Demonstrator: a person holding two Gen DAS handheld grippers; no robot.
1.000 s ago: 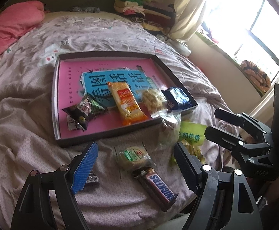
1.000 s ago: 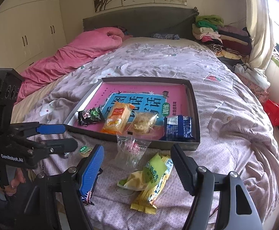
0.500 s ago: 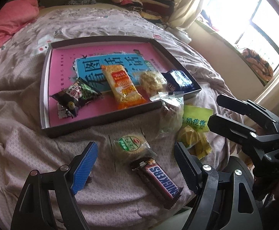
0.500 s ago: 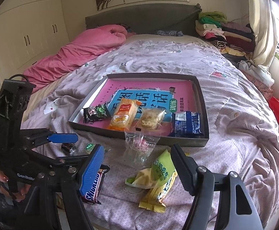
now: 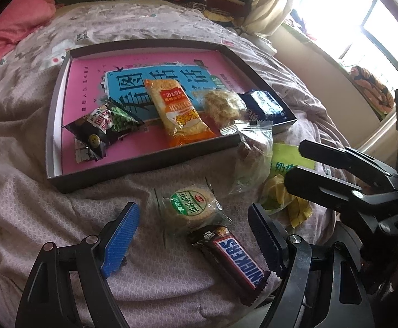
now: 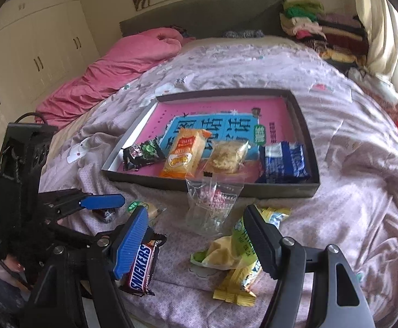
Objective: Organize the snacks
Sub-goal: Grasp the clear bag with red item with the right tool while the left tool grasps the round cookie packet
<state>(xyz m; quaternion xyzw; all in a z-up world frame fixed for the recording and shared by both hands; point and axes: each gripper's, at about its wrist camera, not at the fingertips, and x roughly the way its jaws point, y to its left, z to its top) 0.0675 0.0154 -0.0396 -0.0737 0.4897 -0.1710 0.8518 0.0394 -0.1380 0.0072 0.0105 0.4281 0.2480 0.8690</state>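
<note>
The left gripper (image 5: 190, 232) hangs with jaws apart and empty over the Snickers bar (image 5: 231, 259) and the round green-labelled cake (image 5: 189, 207), both on the bed (image 5: 21, 196) just in front of the tray (image 5: 52, 125). The right gripper (image 6: 196, 240) likewise stands spread, clamping nothing, above the yellow-green packets (image 6: 234, 257) (also outside the tray). Inside the tray lie a black-green packet (image 5: 103, 128), an orange packet (image 5: 177, 109), a clear-wrapped pastry (image 5: 220, 104) and a blue packet (image 5: 264, 104).

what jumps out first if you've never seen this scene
A shallow dark tray with a bright pink and blue bottom sits mid-bed, holding four snack packets in a row. Nearer, loose on the lilac bedspread, a Snickers bar lies between the open left claw's fingers, beside a round green-labelled biscuit pack.
</note>
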